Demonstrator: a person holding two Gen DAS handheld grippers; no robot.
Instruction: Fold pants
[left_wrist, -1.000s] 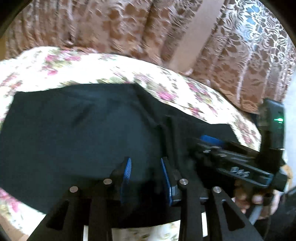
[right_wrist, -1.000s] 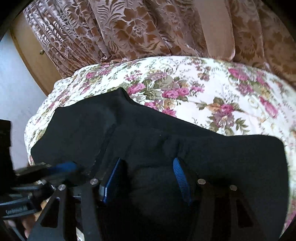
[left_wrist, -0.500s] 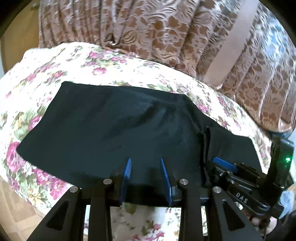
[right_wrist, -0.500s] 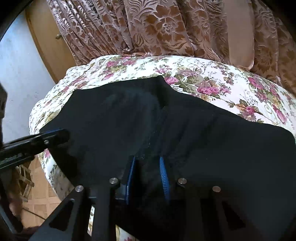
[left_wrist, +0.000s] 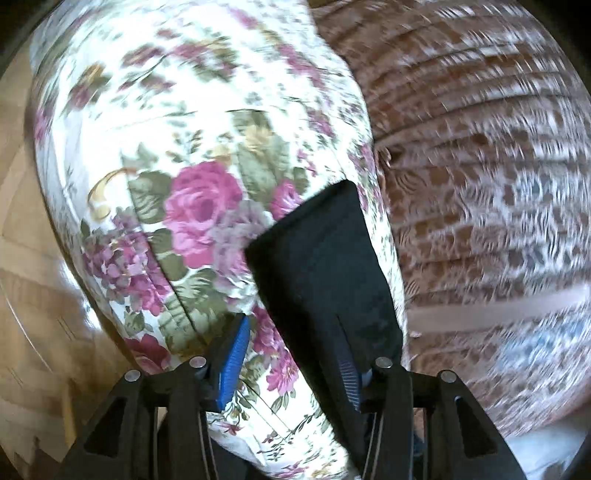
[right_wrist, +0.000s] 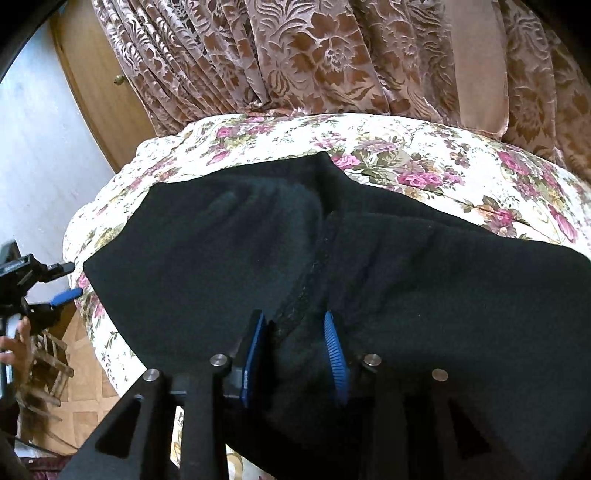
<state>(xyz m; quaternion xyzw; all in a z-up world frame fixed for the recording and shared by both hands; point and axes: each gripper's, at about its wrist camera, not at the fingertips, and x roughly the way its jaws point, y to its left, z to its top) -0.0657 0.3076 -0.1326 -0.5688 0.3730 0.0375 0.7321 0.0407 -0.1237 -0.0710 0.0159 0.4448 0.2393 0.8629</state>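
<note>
The black pants (right_wrist: 369, 266) lie folded across the floral bedspread (right_wrist: 424, 162) in the right wrist view. My right gripper (right_wrist: 295, 339) is open, its blue pads straddling a seam ridge at the pants' near edge. In the left wrist view, which is blurred, one end of the pants (left_wrist: 321, 266) shows on the bedspread (left_wrist: 192, 155). My left gripper (left_wrist: 291, 354) is open over the bed's corner, its right pad against the pants' edge. The left gripper also shows at the far left of the right wrist view (right_wrist: 55, 284), off the bed's end.
Brown patterned curtains (right_wrist: 332, 55) hang behind the bed. A wooden door (right_wrist: 103, 85) and white wall stand at the left. Tiled floor and a small wooden rack (right_wrist: 48, 369) lie beside the bed's left end.
My left gripper has swung away to the bed's left end and rotated, its jaws now wider. My right gripper's jaws have opened wider over the seam ridge.
</note>
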